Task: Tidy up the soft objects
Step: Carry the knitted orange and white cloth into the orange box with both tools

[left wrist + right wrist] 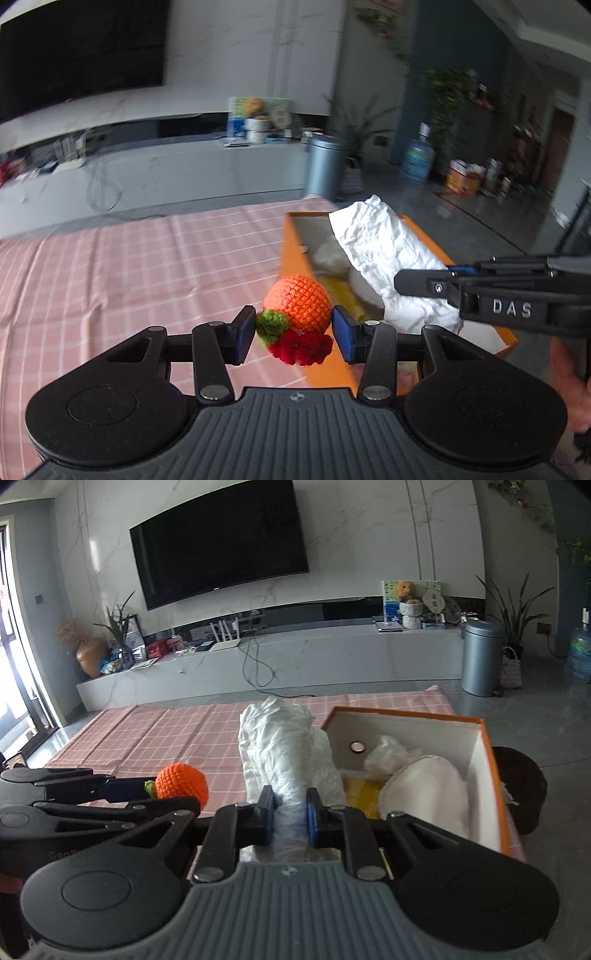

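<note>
My left gripper (294, 334) is shut on a crocheted orange fruit (298, 302) with a green leaf and a red tuft, held above the pink checked tablecloth (122, 266) beside the orange box (295, 254). The same fruit (181, 785) shows at the left of the right wrist view. My right gripper (290, 821) is shut on a crumpled white cloth bundle (284, 746), lifted just left of the open orange box (487, 760). In the left wrist view that bundle (384, 243) hangs over the box, gripped by the right gripper (424, 284).
The box has white inner walls and holds white soft items (424, 786) and something yellow (364, 794). A dark round object (521, 786) sits right of the box. A grey bin (480, 657) and a TV bench (295, 653) stand beyond the table.
</note>
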Action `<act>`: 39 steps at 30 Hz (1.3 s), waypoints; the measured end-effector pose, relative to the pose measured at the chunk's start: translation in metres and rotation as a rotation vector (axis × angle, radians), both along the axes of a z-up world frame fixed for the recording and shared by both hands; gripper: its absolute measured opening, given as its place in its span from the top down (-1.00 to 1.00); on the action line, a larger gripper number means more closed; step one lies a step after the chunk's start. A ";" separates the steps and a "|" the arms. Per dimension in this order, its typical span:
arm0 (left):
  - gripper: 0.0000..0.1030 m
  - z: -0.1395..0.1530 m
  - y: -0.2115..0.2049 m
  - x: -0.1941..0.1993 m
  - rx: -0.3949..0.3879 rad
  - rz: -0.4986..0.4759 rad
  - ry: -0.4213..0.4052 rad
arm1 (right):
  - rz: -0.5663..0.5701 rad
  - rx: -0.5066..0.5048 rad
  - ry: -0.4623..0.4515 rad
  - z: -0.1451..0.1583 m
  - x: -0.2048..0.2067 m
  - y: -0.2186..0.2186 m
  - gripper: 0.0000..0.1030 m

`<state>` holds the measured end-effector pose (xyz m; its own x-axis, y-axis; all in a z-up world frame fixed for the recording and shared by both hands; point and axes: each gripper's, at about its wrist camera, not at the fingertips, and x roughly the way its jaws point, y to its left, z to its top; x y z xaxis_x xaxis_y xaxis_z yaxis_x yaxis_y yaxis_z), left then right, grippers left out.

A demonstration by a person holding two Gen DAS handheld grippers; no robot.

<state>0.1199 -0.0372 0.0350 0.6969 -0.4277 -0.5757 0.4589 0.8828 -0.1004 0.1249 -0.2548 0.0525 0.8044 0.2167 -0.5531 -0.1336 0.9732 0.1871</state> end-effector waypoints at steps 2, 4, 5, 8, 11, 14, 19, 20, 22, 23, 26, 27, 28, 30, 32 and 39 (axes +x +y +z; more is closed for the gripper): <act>0.01 0.000 -0.023 0.010 0.042 -0.066 -0.016 | -0.030 -0.008 0.015 0.001 0.004 -0.019 0.70; 0.01 -0.002 -0.045 0.023 0.098 -0.110 -0.022 | -0.058 -0.021 0.031 -0.001 0.009 -0.037 0.69; 0.01 -0.004 -0.056 0.029 0.125 -0.139 -0.021 | -0.067 -0.026 0.040 -0.003 0.013 -0.044 0.69; 0.01 -0.013 -0.089 0.044 0.224 -0.233 -0.034 | -0.085 -0.015 0.075 -0.009 0.025 -0.062 0.69; 0.01 -0.028 -0.116 0.052 0.364 -0.322 -0.076 | -0.092 0.022 0.118 -0.020 0.042 -0.075 0.69; 0.01 -0.042 -0.135 0.059 0.493 -0.406 -0.108 | -0.088 0.050 0.148 -0.031 0.058 -0.078 0.69; 0.00 -0.062 -0.153 0.084 0.618 -0.446 -0.073 | -0.056 0.125 0.203 -0.048 0.081 -0.079 0.68; 0.00 -0.066 -0.155 0.087 0.639 -0.455 -0.072 | -0.050 0.129 0.210 -0.050 0.085 -0.079 0.68; -0.01 -0.074 -0.159 0.092 0.698 -0.472 -0.071 | -0.041 0.141 0.227 -0.054 0.091 -0.079 0.68; -0.02 -0.078 -0.161 0.094 0.730 -0.470 -0.071 | -0.038 0.150 0.238 -0.056 0.094 -0.079 0.68; -0.12 -0.083 -0.164 0.099 0.742 -0.476 -0.062 | -0.030 0.155 0.261 -0.062 0.100 -0.080 0.67; -0.13 -0.082 -0.164 0.103 0.737 -0.475 -0.053 | -0.029 0.134 0.261 -0.062 0.100 -0.078 0.66; -0.13 -0.083 -0.164 0.105 0.731 -0.476 -0.049 | -0.029 0.104 0.257 -0.063 0.100 -0.076 0.66; -0.14 -0.082 -0.162 0.109 0.719 -0.481 -0.043 | -0.022 0.081 0.258 -0.064 0.101 -0.076 0.65; -0.16 -0.082 -0.160 0.109 0.716 -0.488 -0.046 | -0.011 0.091 0.271 -0.066 0.103 -0.078 0.65; -0.38 -0.068 -0.147 0.105 0.633 -0.496 -0.044 | 0.000 0.061 0.294 -0.069 0.106 -0.075 0.62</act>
